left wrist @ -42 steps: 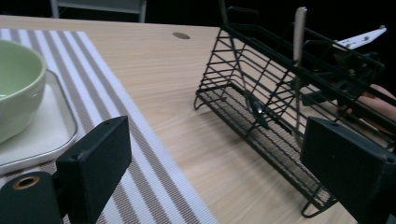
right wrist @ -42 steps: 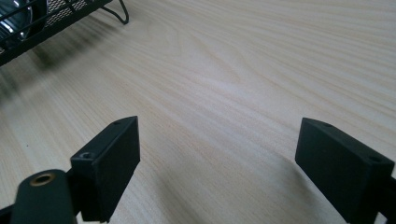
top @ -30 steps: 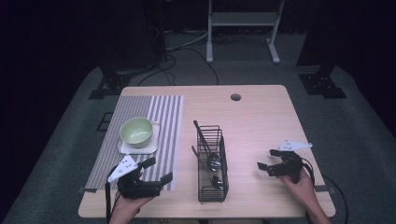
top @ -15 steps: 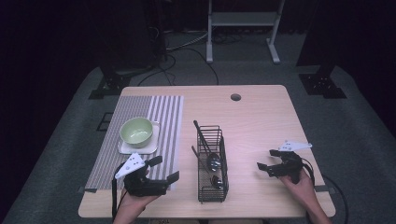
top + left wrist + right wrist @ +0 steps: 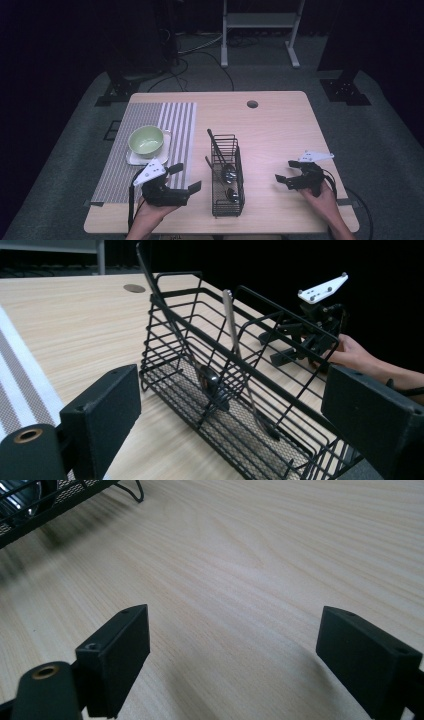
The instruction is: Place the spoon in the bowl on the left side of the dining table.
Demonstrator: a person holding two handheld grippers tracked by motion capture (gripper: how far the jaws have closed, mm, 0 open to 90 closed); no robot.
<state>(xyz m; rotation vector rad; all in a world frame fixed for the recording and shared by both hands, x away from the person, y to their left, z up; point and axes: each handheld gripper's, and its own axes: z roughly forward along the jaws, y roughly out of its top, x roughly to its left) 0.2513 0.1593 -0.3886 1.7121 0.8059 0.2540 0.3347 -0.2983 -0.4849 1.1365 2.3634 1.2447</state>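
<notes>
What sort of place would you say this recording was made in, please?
Probably a lab or studio set up for recording, not a home kitchen: a lone wooden table stands on grey carpet with dark surroundings, cables trail across the floor, and equipment stands sit behind it. The bowl and cutlery basket look staged.

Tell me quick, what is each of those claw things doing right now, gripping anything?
Left gripper: open, holding nothing, jaws aimed at the wire basket.
Right gripper: open, holding nothing, over the bare table.
</notes>
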